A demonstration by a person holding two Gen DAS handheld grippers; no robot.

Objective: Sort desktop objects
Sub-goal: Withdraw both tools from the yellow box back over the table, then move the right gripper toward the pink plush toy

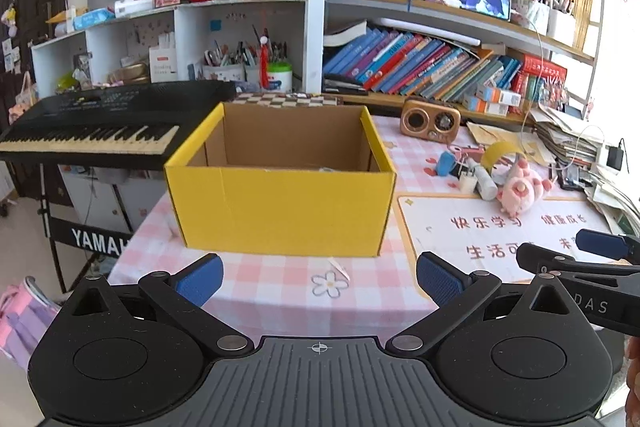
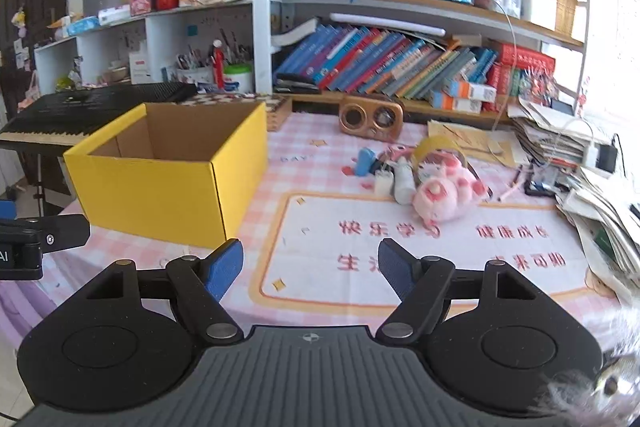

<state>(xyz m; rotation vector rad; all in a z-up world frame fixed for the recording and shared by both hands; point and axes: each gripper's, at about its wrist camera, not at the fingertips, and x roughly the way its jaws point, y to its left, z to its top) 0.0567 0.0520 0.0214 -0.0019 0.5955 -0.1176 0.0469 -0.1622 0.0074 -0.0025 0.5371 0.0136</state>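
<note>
A yellow cardboard box (image 1: 280, 203) (image 2: 160, 195) stands open on the pink checked tablecloth; its inside is mostly hidden. Right of it lies a small heap: a pink plush toy (image 1: 520, 185) (image 2: 444, 193), a white tube (image 1: 484, 183) (image 2: 404, 183), a blue item (image 1: 446, 163) (image 2: 366, 161) and a yellow tape roll (image 1: 498, 151) (image 2: 434, 147). My left gripper (image 1: 319, 281) hangs open before the box, nothing between its fingers. My right gripper (image 2: 310, 267) is open over the white desk mat (image 2: 420, 251), short of the heap, also holding nothing. A blue pad of the right gripper's fingers (image 1: 600, 243) shows in the left view.
A black keyboard (image 1: 96, 125) stands left of the table. A wooden radio (image 1: 430, 121) (image 2: 370, 117) sits at the back before full bookshelves (image 1: 440, 63). Stacked papers (image 2: 592, 179) and a charger crowd the right edge. The near table edge falls away at lower left.
</note>
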